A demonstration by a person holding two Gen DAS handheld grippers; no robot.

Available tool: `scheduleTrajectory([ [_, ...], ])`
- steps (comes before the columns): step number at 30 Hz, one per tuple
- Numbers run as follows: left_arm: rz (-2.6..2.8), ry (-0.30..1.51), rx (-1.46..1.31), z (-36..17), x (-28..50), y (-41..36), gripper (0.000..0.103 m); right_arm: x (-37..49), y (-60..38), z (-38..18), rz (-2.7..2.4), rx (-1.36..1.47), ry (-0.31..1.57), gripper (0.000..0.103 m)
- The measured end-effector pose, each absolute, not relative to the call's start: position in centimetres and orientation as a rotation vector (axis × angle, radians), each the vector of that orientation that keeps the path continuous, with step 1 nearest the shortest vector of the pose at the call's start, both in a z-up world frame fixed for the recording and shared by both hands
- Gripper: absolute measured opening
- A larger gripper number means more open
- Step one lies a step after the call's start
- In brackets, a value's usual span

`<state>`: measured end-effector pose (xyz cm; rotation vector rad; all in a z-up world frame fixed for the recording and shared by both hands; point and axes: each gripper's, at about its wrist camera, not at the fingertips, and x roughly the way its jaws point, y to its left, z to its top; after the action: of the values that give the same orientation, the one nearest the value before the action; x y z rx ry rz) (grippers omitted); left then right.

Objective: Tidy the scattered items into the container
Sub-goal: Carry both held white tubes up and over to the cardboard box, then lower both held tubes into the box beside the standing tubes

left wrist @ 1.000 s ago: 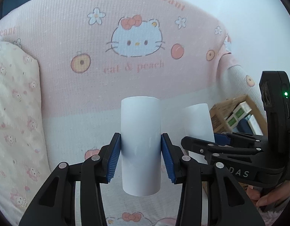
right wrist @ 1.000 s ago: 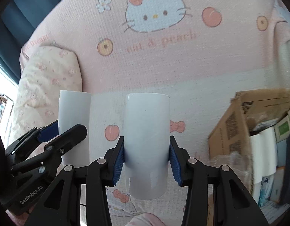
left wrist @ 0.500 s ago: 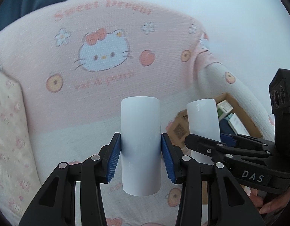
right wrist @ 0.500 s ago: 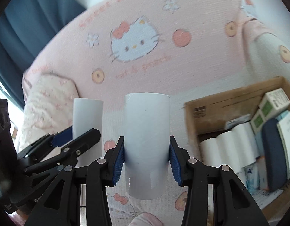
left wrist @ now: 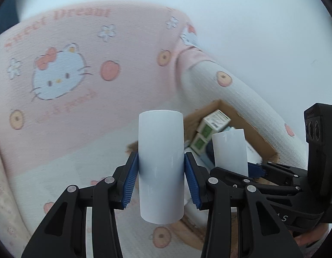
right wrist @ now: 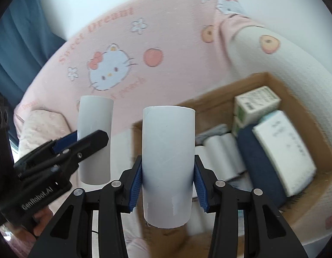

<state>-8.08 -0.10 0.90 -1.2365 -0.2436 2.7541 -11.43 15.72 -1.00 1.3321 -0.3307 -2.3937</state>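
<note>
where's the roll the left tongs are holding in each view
Left wrist view: the white paper roll in the left tongs stands upright at centre, clamped between the blue pads.
Right wrist view: the same white paper roll shows left of centre, beside the right tongs' own roll.
Shared landmark: the open brown cardboard box with green-and-white cartons, right of the rolls in both views.

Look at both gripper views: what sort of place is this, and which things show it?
Probably a bedroom or living room at home. A pink cartoon-cat cover drapes a padded seat or bed, a floral pillow lies beside it, and a cardboard box holds household bits.
</note>
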Motion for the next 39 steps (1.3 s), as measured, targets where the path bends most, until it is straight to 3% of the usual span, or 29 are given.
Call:
scheduleTrajectory([
  [6, 2.701, -0.208, -1.271, 0.4, -9.2, 1.9, 0.046, -11.8, 17.7, -1.1, -2.378, 1.339, -0.338, 0.041],
  [12, 2.608, -0.312, -1.332, -0.3, -10.7, 1.2, 0.046, -13.2, 18.9, -0.6, -2.361, 1.338, -0.372, 0.041],
  [17, 2.562, -0.307, -1.374, -0.7, -11.6, 1.4, 0.046, -14.6, 19.1, -0.4, -2.350, 1.370, -0.301, 0.041],
  [25, 2.400, -0.579, -1.689, -4.1, -14.8, 0.5, 0.046, -17.8, 17.3, -3.5, -2.247, 1.555, -0.079, 0.041],
  [30, 2.251, -0.841, -1.842, -6.6, -15.8, 0.0, 0.046, -18.8, 16.5, -6.0, -2.156, 1.650, -0.061, 0.041],
  [39, 2.335, -0.872, -1.952, -8.0, -16.6, 2.1, 0.046, -20.3, 17.1, -7.8, -2.169, 1.721, -0.018, 0.041],
])
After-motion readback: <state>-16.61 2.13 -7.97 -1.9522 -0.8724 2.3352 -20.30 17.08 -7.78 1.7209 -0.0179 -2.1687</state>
